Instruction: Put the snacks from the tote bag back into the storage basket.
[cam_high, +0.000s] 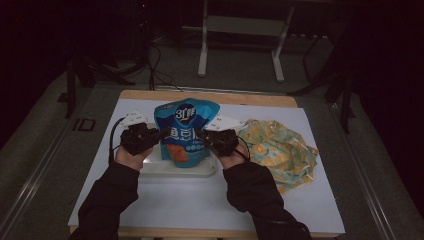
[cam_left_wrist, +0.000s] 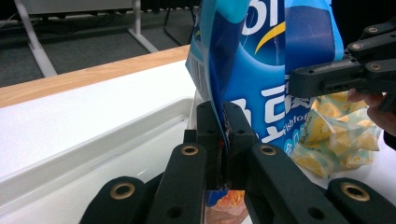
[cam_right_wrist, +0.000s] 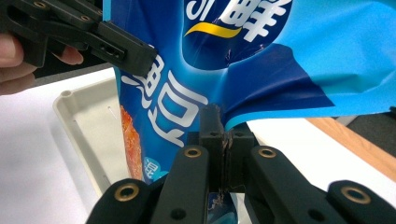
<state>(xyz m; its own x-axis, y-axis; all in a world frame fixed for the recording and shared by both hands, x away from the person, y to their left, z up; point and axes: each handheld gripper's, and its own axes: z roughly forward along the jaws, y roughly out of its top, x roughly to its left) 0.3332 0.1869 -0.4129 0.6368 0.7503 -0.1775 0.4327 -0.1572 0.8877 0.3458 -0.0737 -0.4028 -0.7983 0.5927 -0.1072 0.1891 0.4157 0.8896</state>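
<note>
Jaws of left gripper (cam_left_wrist: 224, 140) and right gripper (cam_right_wrist: 224, 144) pinch blue snack bag (cam_high: 186, 131) above white tray (cam_high: 155, 169).

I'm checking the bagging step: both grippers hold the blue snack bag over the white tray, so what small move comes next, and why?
Probably lower it a little further: the left gripper and right gripper pinch the blue snack bag by its edges, upright above the white tray, not resting flat.

Dim high view, brighter sharp close-ups
</note>
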